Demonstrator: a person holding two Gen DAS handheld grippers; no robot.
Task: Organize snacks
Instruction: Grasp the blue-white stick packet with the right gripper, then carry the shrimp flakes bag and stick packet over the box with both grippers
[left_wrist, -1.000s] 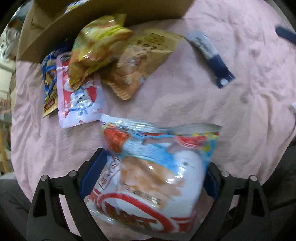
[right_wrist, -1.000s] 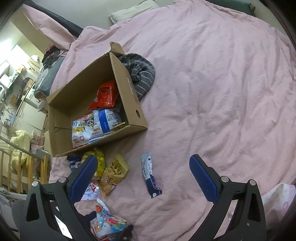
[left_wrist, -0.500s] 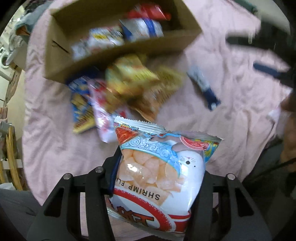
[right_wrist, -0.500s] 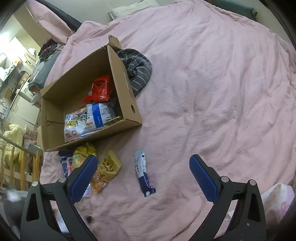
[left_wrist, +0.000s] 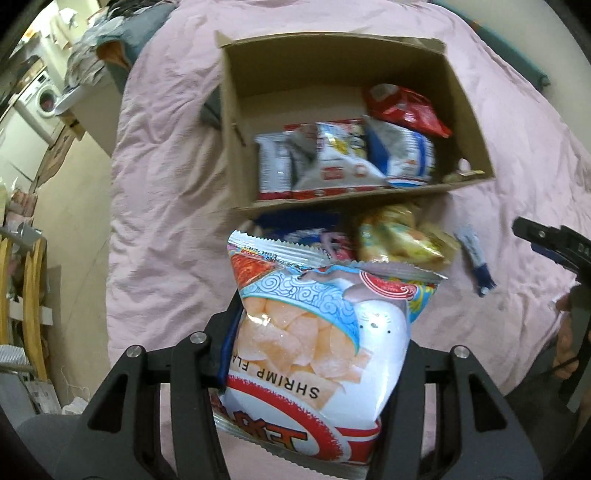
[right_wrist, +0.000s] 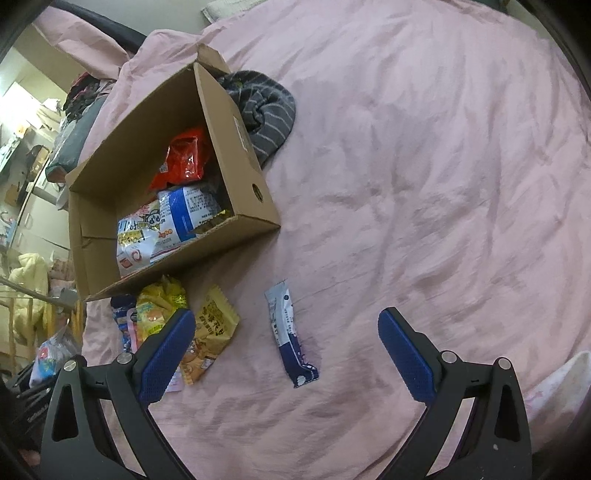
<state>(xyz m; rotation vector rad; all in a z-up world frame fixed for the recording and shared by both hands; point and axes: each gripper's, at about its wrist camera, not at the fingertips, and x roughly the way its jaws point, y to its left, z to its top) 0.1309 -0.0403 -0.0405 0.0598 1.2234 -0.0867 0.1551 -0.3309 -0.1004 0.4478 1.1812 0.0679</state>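
Note:
My left gripper (left_wrist: 317, 354) is shut on a shrimp chip bag (left_wrist: 321, 332) and holds it up in the air, short of the open cardboard box (left_wrist: 469, 110). The box holds a red bag (left_wrist: 402, 107) and several white and blue bags (left_wrist: 343, 155). The box also shows in the right wrist view (right_wrist: 236, 122). My right gripper (right_wrist: 286, 354) is open and empty above a blue and white bar wrapper (right_wrist: 290, 338). A yellow bag (right_wrist: 159, 306) and an orange bag (right_wrist: 208, 334) lie in front of the box.
Everything lies on a pink bedspread (right_wrist: 424, 184). A grey striped cloth (right_wrist: 262, 107) is bunched behind the box. The bed's left edge drops to a floor with furniture and a washing machine (left_wrist: 40, 99). My right gripper shows at the left view's right edge (left_wrist: 554, 247).
My left gripper has lifted the shrimp chip bag off the bed and raised it toward the box. My right gripper has moved a little closer to the bar wrapper.

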